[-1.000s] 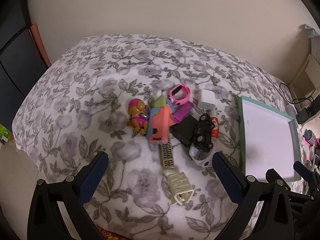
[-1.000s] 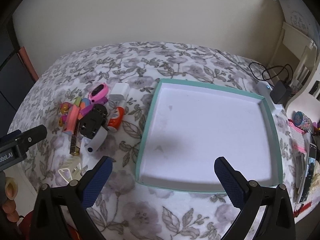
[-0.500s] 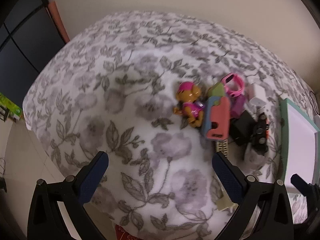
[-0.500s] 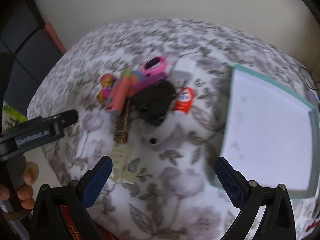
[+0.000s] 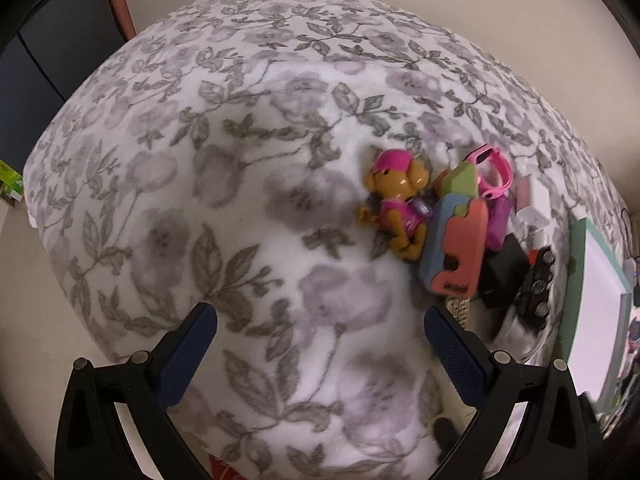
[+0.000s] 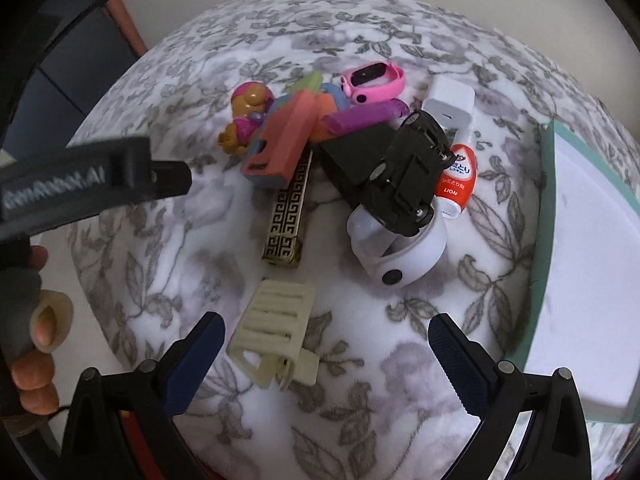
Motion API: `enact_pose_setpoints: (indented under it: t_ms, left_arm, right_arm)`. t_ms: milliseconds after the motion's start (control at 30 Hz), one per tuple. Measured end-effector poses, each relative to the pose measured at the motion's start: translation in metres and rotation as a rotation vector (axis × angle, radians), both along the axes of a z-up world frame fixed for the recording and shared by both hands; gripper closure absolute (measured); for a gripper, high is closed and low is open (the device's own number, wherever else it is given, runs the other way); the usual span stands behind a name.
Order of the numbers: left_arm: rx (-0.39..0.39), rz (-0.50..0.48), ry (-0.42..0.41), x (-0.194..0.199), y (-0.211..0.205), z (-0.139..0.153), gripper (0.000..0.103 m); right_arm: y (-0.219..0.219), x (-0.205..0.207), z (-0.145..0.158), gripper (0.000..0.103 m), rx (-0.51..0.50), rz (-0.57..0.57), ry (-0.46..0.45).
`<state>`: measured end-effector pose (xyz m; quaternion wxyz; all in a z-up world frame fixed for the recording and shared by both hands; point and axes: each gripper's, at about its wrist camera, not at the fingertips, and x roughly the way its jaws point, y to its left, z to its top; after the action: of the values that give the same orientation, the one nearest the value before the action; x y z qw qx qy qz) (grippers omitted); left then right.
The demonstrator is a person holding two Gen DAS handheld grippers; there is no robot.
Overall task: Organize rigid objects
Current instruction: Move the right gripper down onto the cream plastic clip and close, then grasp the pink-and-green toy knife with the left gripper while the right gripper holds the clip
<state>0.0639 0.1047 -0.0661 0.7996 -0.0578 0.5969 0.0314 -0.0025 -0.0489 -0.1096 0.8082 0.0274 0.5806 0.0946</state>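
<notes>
Your left gripper point(image 5: 320, 344) hangs spread and empty over bare floral cloth point(image 5: 248, 128); the toy heap lies at its two o'clock, led by a dog figure point(image 5: 396, 204). Your right gripper point(image 6: 322, 344) is also spread wide, holding nothing, with a cream clip point(image 6: 276, 332) just beside its left finger. The teal tray point(image 6: 544, 216) sits at three o'clock.

My right black plastic two-finger gripper point(image 6: 322, 354) wears navy textured pads point(image 6: 196, 356) and silver screws. My left black gripper body point(image 6: 92, 180) bears blurred white lettering; one finger wears a cream ring point(image 6: 54, 320).
</notes>
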Motion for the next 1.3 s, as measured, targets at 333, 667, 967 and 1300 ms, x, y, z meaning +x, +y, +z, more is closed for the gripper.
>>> enact_pose_setpoints:
  t_ms: [333, 667, 967, 1300]
  left_arm:
    - [-0.009, -0.052, 0.011, 0.022, -0.032, -0.003, 0.000]
    - [-0.013, -0.098, -0.022, 0.034, -0.057, -0.003, 0.004]
    - [0.044, -0.154, -0.014, 0.044, -0.086, -0.010, 0.029]
    - [0.054, -0.145, -0.005, 0.052, -0.092, -0.020, 0.046]
  right_arm:
    - [0.008, 0.001, -0.009, 0.056, 0.064, 0.037, 0.017]
    - [-0.018, -0.003, 0.011, 0.073, 0.139, -0.015, -0.015]
    - [-0.058, -0.004, 0.033, 0.073, 0.205, -0.102, -0.069]
    - [-0.095, -0.009, 0.048, 0.073, 0.252, -0.202, -0.128]
